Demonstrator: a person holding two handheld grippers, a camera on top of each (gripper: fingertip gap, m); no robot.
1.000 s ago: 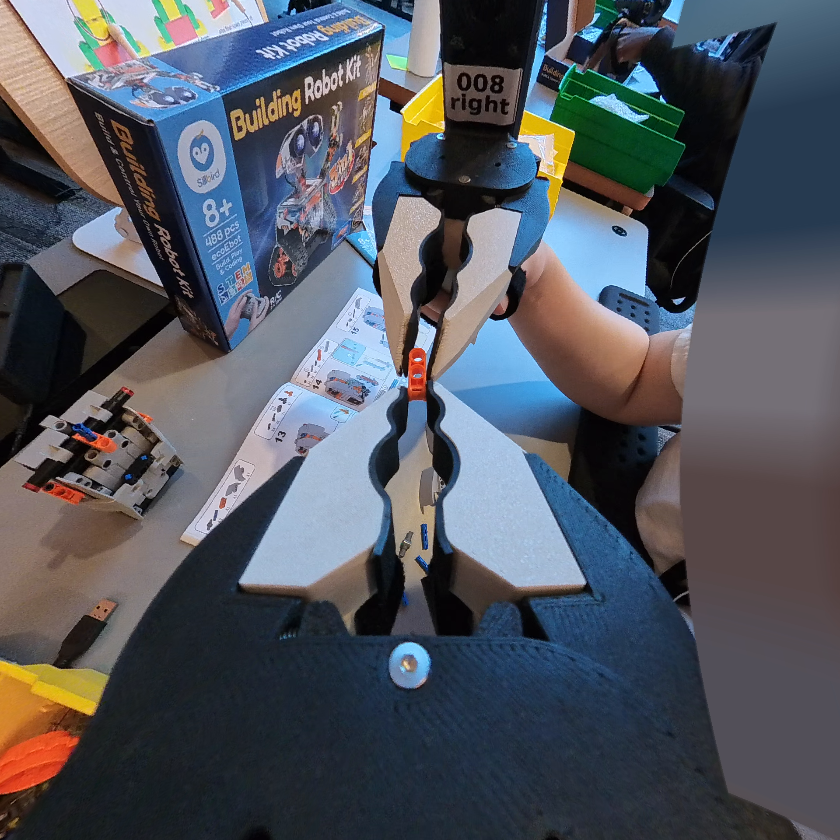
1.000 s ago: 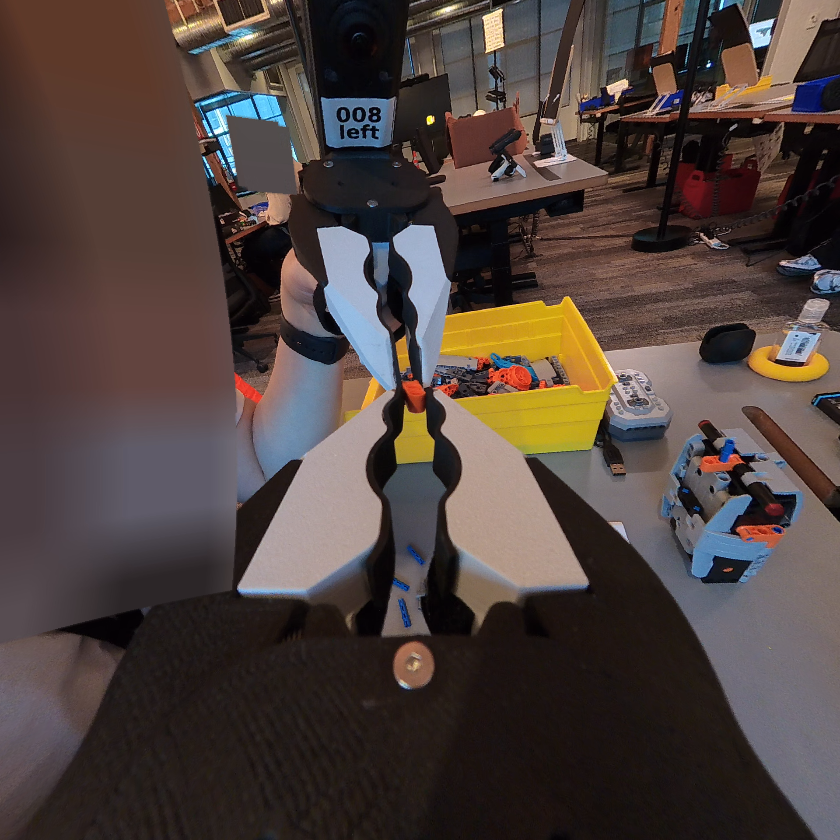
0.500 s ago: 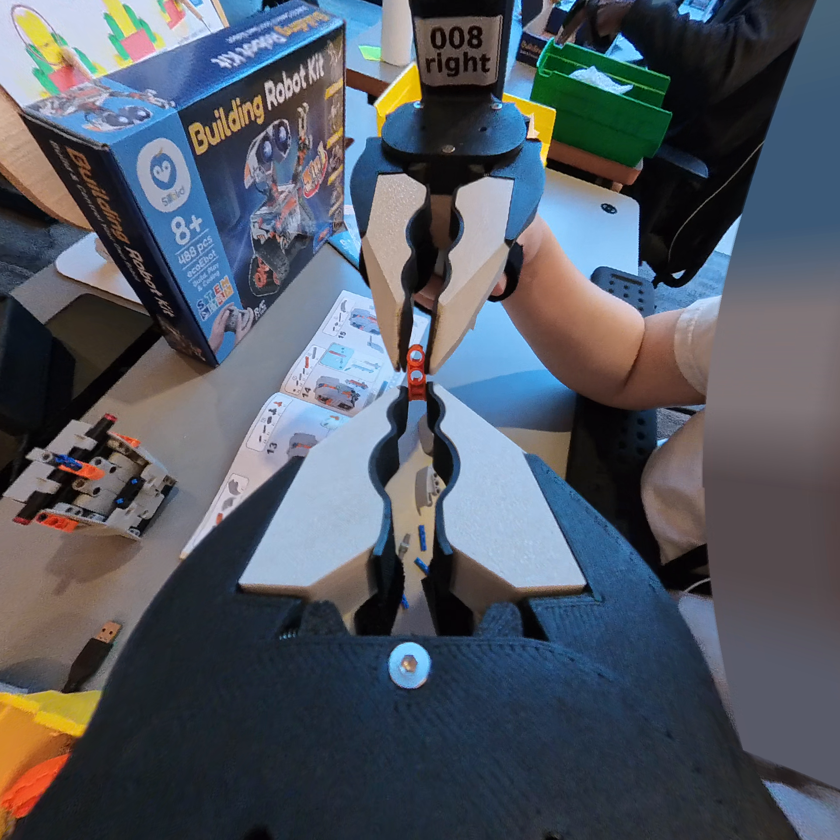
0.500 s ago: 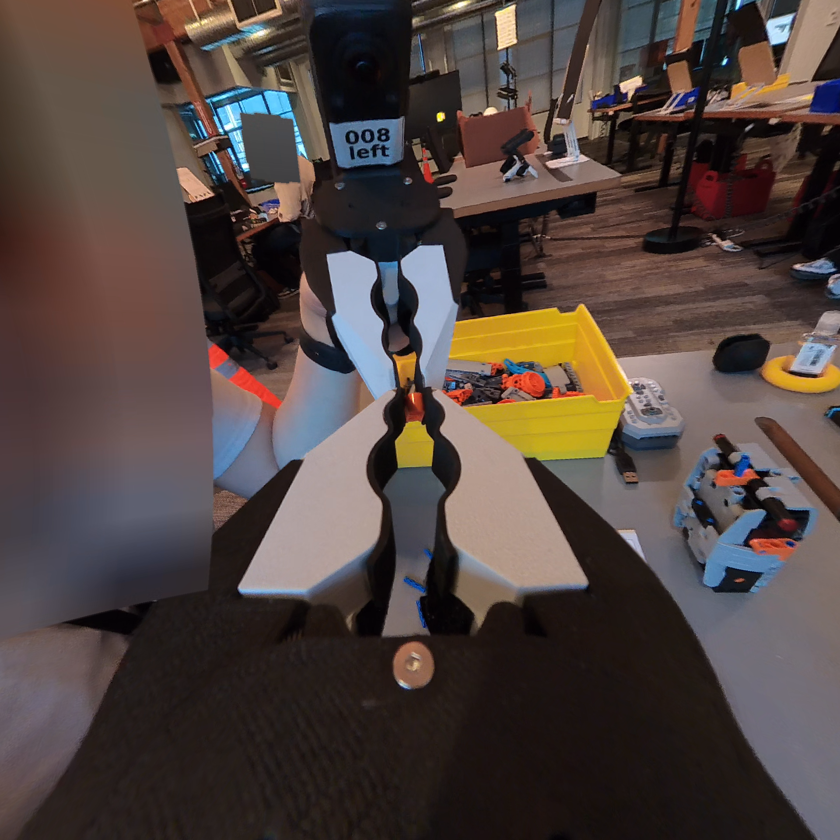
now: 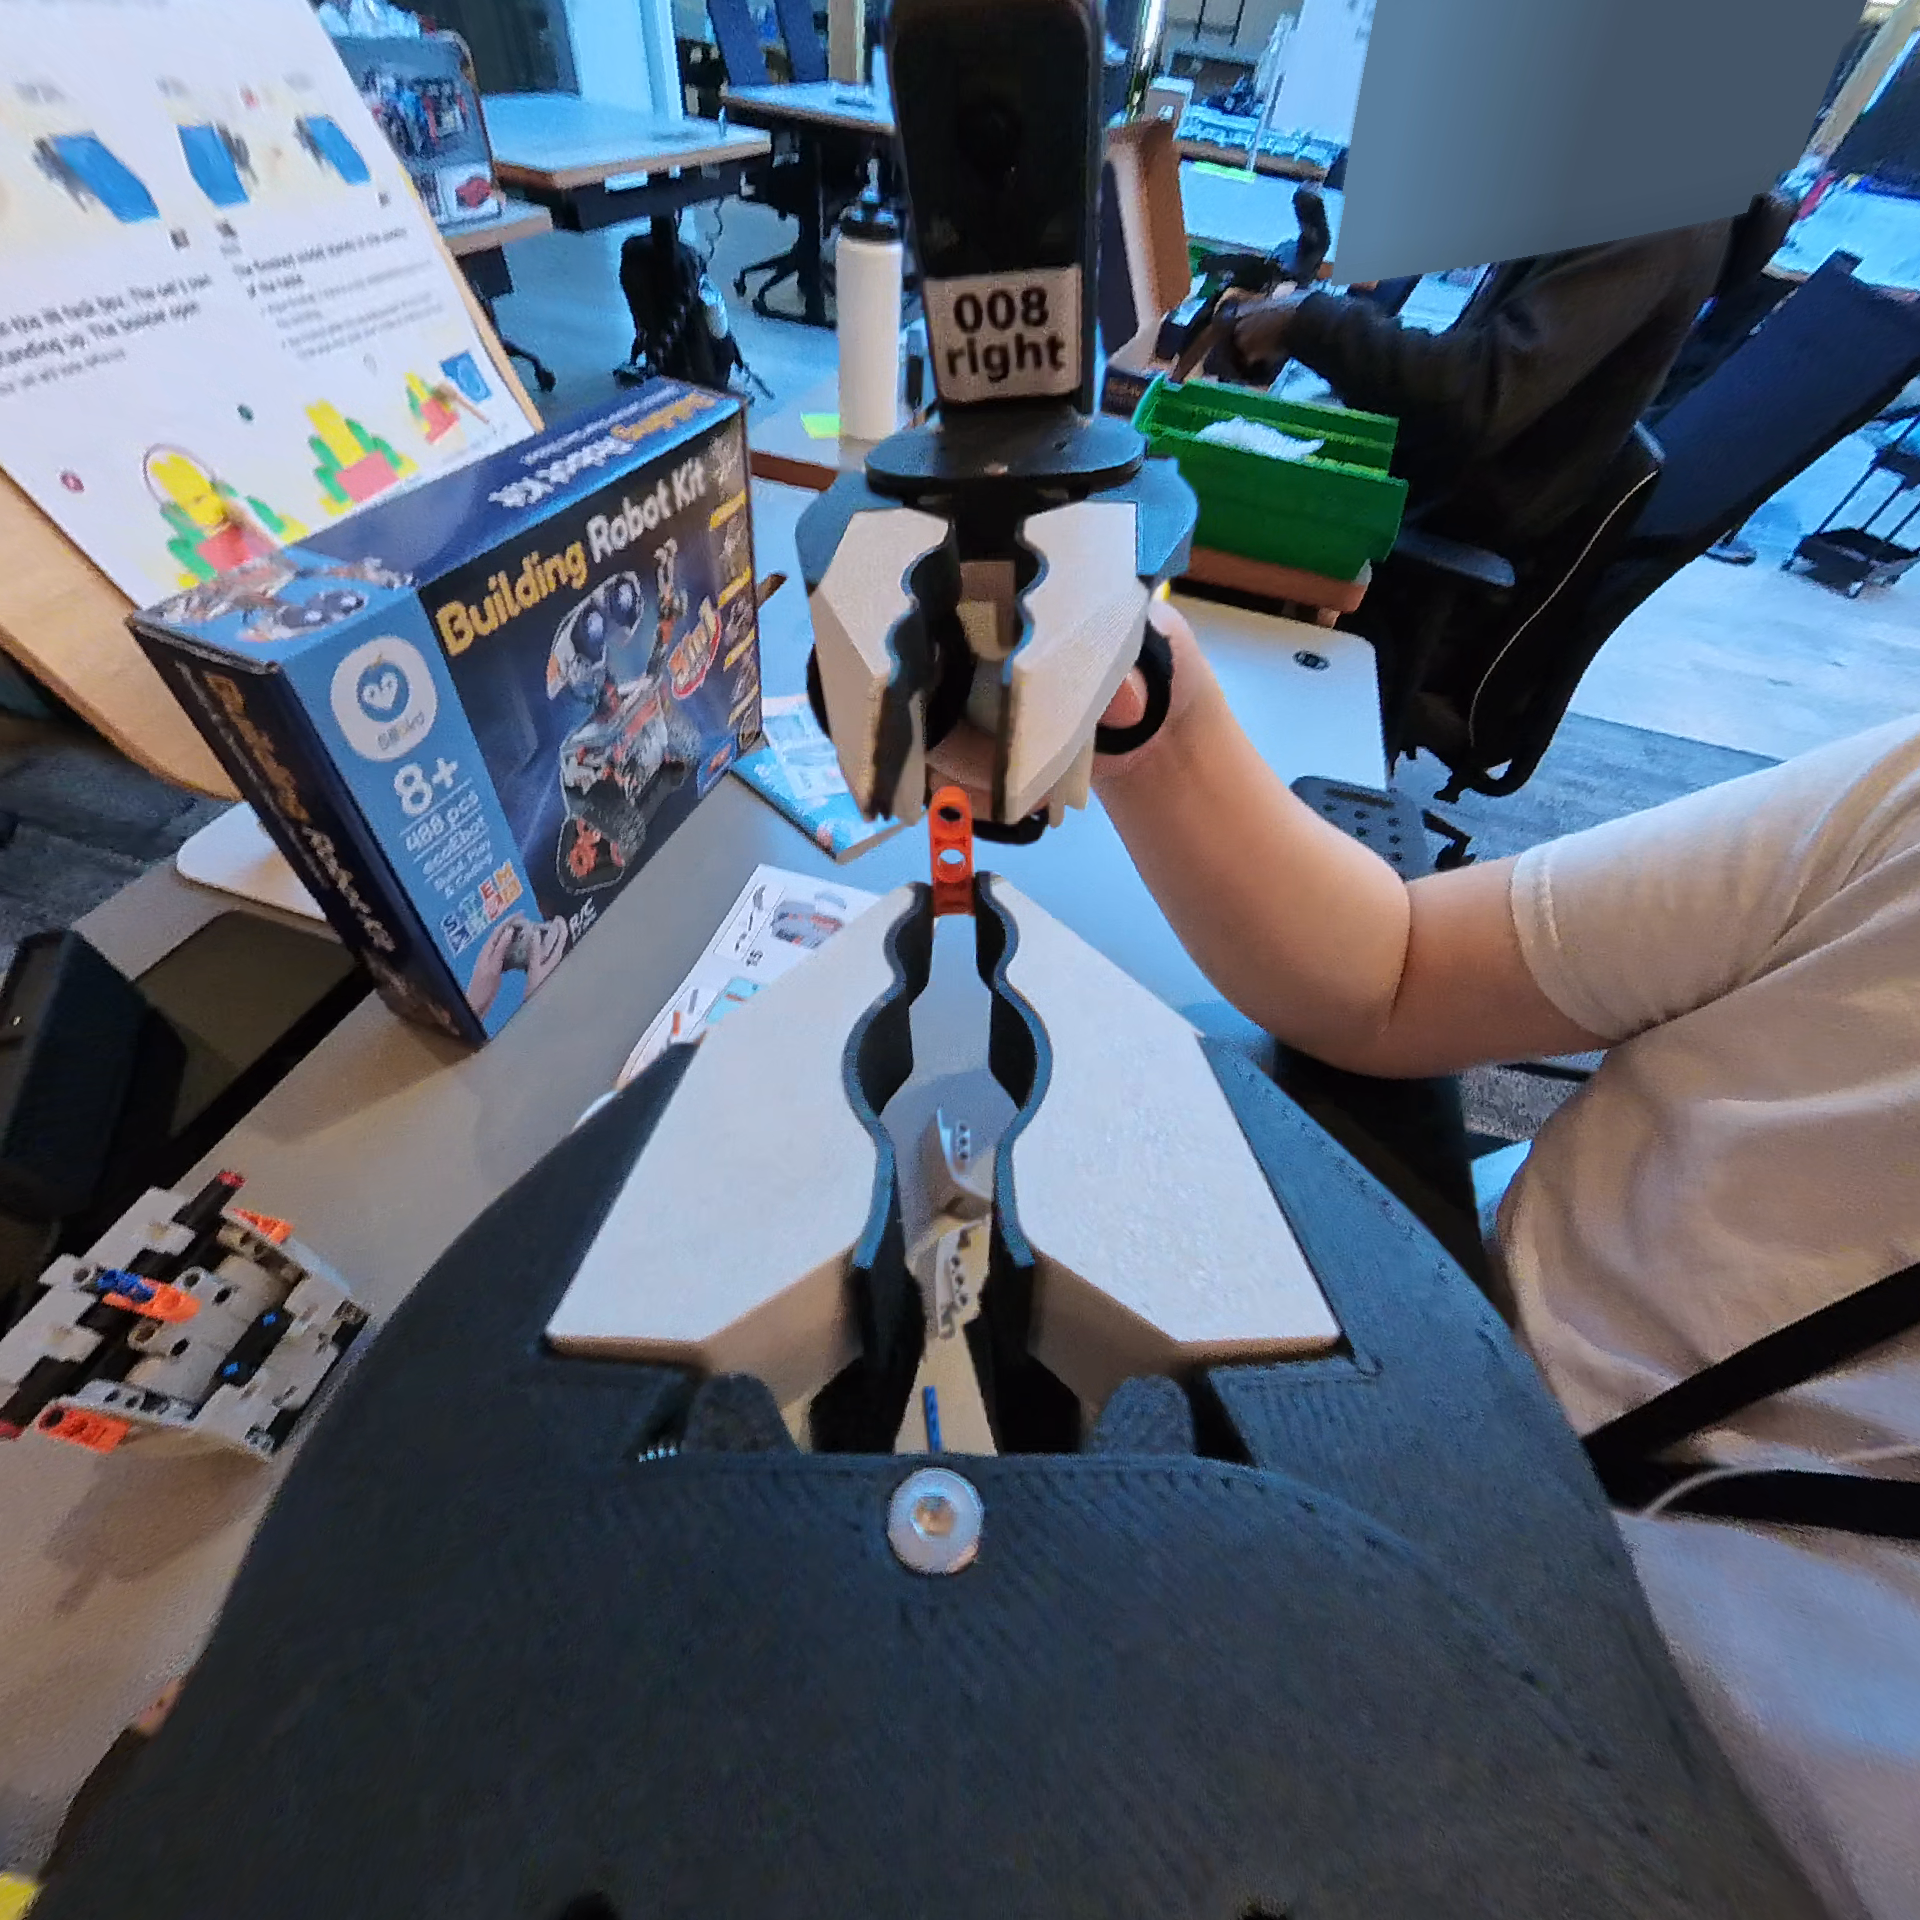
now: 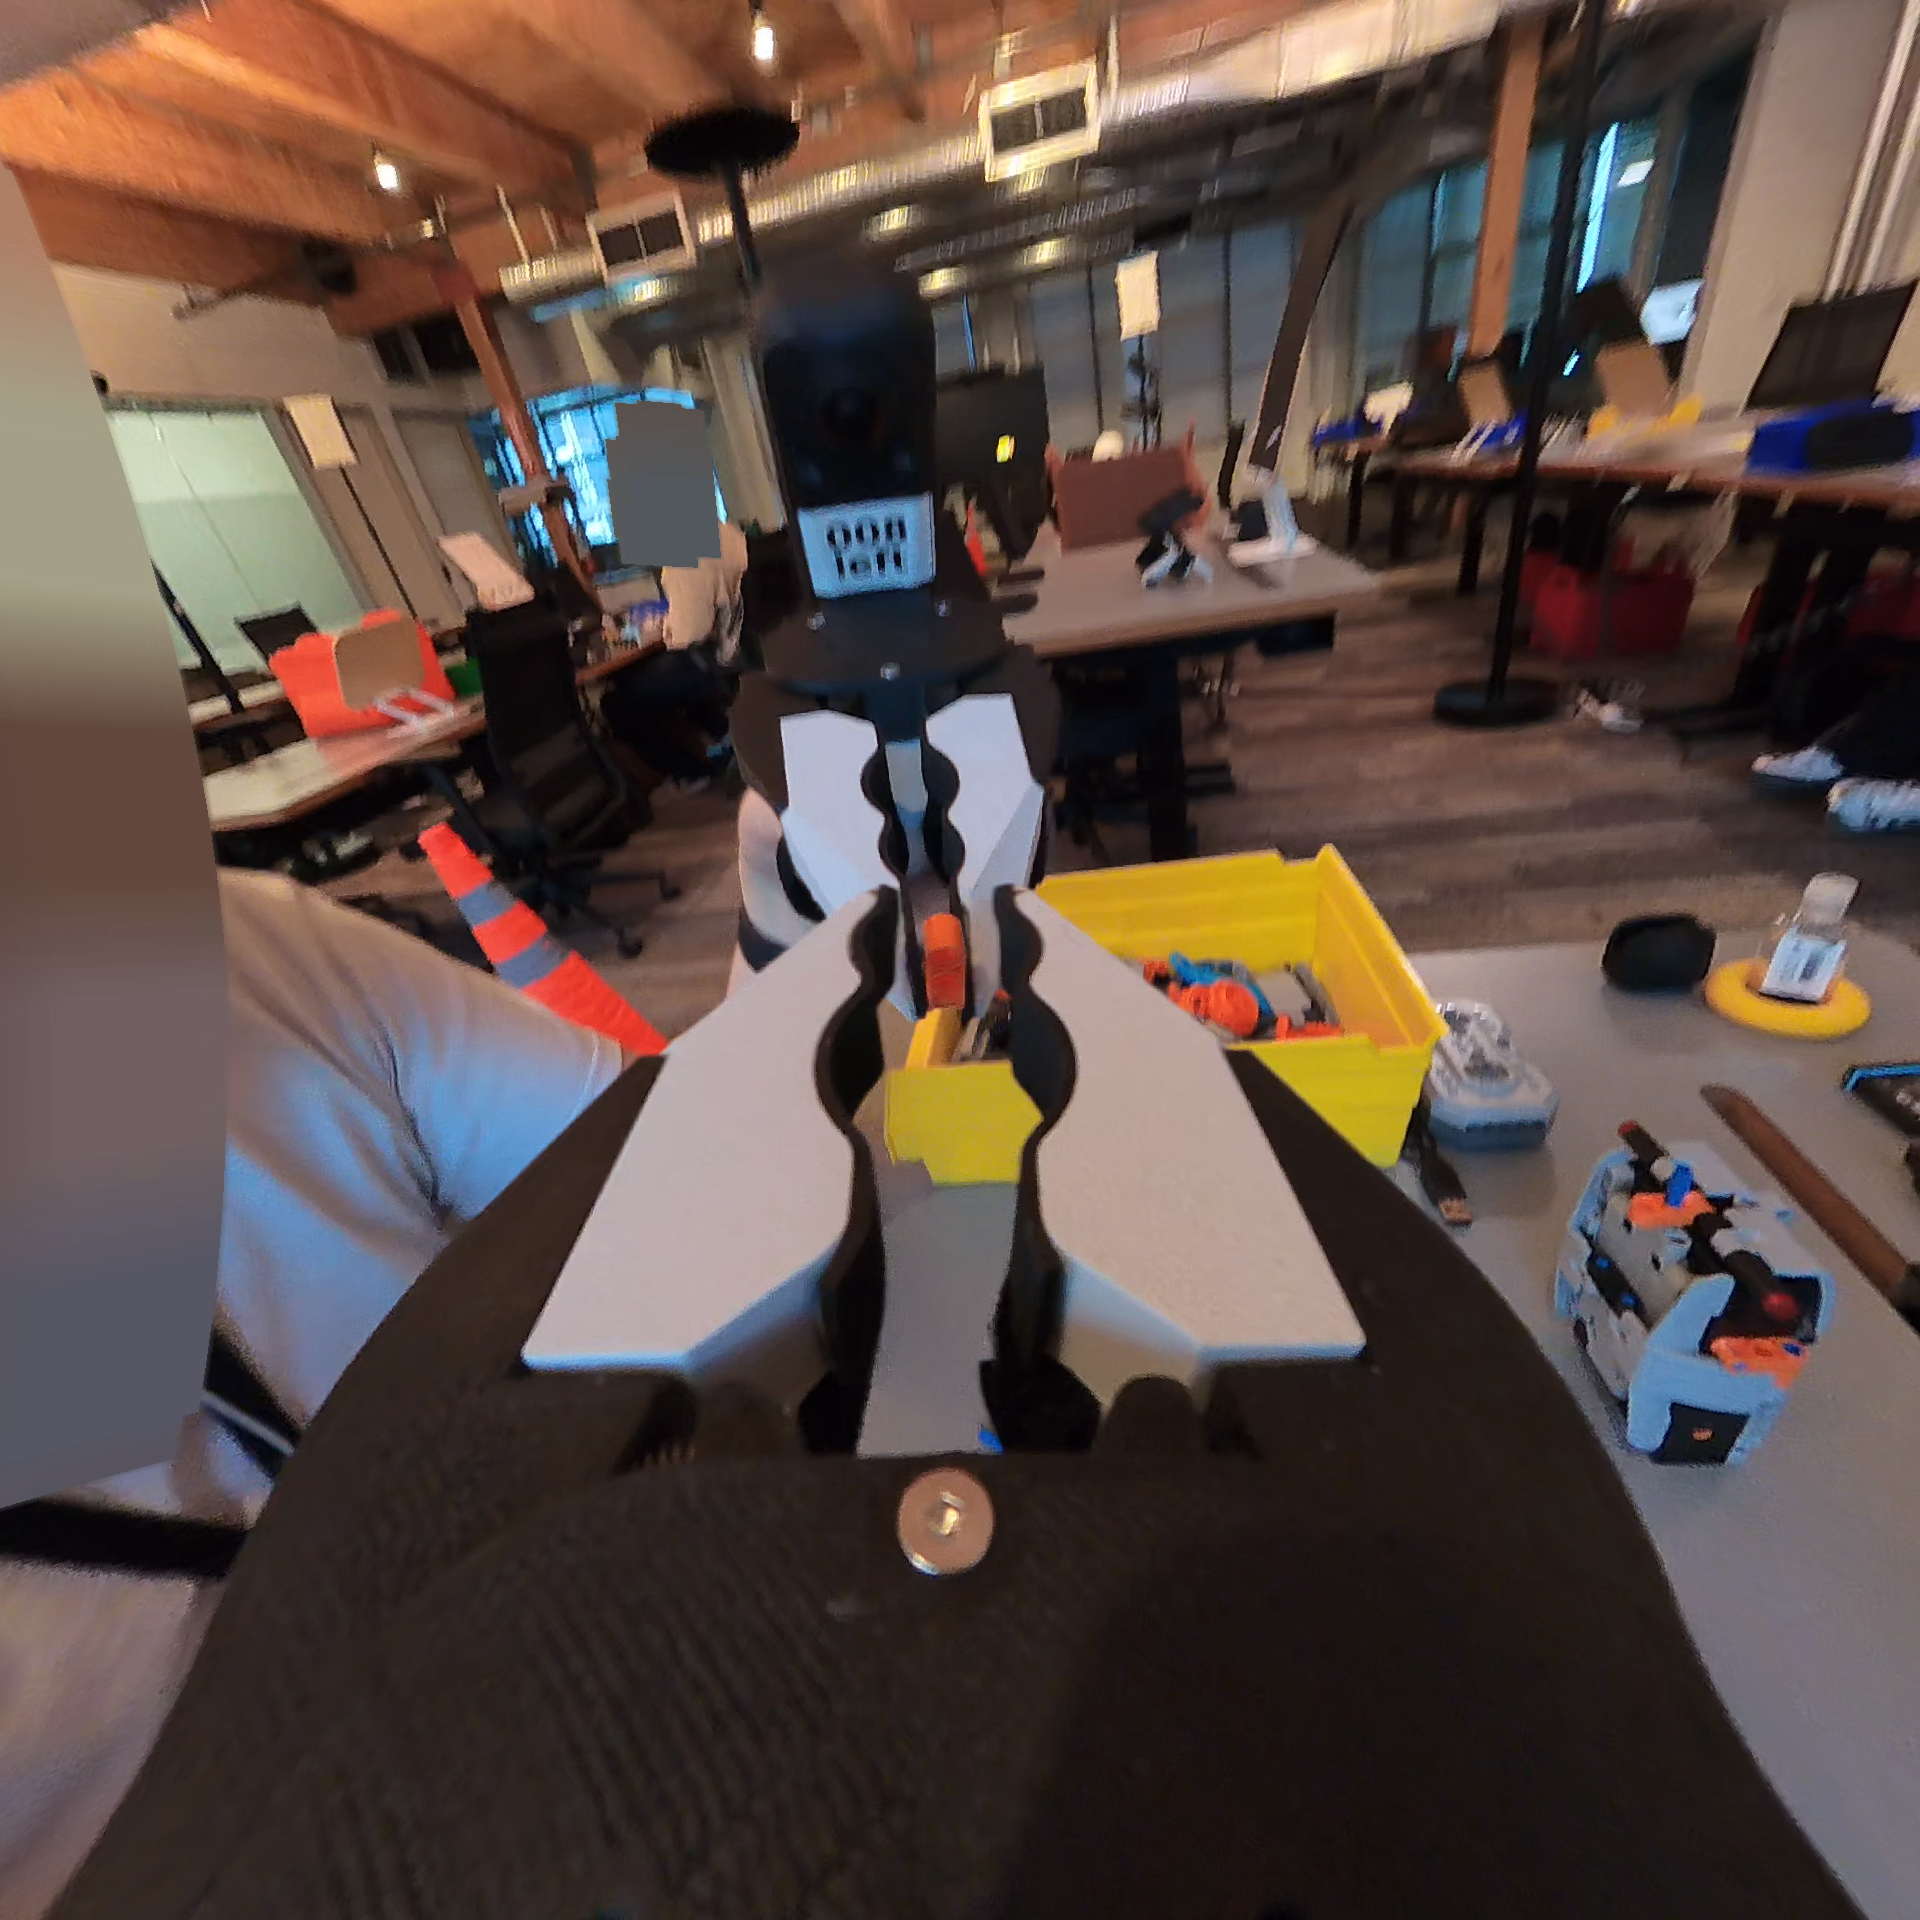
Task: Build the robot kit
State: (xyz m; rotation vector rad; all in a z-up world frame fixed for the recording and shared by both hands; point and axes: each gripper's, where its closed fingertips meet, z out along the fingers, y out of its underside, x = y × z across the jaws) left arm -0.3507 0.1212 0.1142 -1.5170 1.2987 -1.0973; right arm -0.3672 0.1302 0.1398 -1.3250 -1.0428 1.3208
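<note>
My left gripper (image 5: 949,896) is shut on the lower end of a small orange connector with holes (image 5: 949,847) and holds it upright above the grey table (image 5: 416,1122). My right gripper (image 5: 956,810) faces it tip to tip. In the right wrist view my right gripper (image 6: 943,916) is open, and its jaws stand on either side of the orange connector (image 6: 943,961) with a gap on each side. The left gripper (image 6: 933,992) shows behind it, still pinching the piece.
A blue kit box (image 5: 488,707) and an open instruction booklet (image 5: 769,935) lie behind. A grey part-built block (image 6: 1683,1288) sits on the table. A yellow bin of parts (image 6: 1340,1081) and a grey controller (image 6: 1486,1091) stand nearby. Loose grey pieces (image 5: 951,1153) lie below the grippers. Less than 4 cm separates the two grippers' tips.
My right gripper has opened off the orange connector. Both grippers have tilted upward, so more of the room shows. My left gripper still holds the piece.
</note>
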